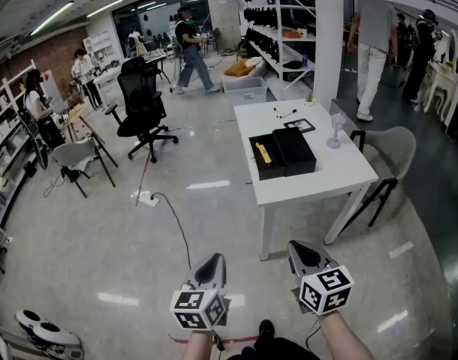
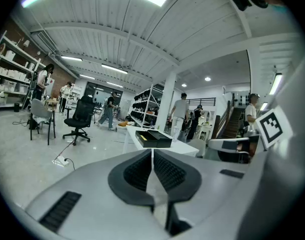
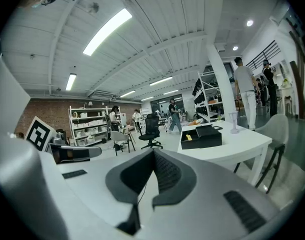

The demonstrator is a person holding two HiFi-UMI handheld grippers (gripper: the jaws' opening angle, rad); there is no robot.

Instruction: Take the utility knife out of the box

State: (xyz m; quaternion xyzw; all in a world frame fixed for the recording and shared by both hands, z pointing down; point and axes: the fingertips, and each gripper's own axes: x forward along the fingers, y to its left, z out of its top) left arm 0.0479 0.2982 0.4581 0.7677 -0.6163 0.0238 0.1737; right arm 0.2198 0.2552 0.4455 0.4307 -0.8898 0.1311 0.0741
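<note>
Grey jaws of the left gripper [image 1: 213,263] are pressed together with nothing between them. The right gripper [image 1: 303,251], just beside it, is likewise closed and empty. Both hang over the pale floor [image 1: 101,231], side by side and pointing slightly downward, well short of any furniture.

Ahead of the left gripper, a black cable [image 1: 178,227] trails across the floor to a power strip [image 1: 145,197]. Ahead of both tools, and a little toward the right gripper's side, stands a white table [image 1: 319,180]. On it sits the open black box [image 1: 265,158], with its lid [image 1: 294,148] lying touching it on the side away from the left gripper. The yellow utility knife [image 1: 264,154] lies inside the box, well apart from both grippers and touched by neither.

Beyond the lid stands a clear wine glass [image 1: 335,130], and a grey chair [image 1: 390,154] is drawn up at the table's right side. Farther off to the left is a black office chair [image 1: 143,107], and people walk among shelves at the back of the room.
</note>
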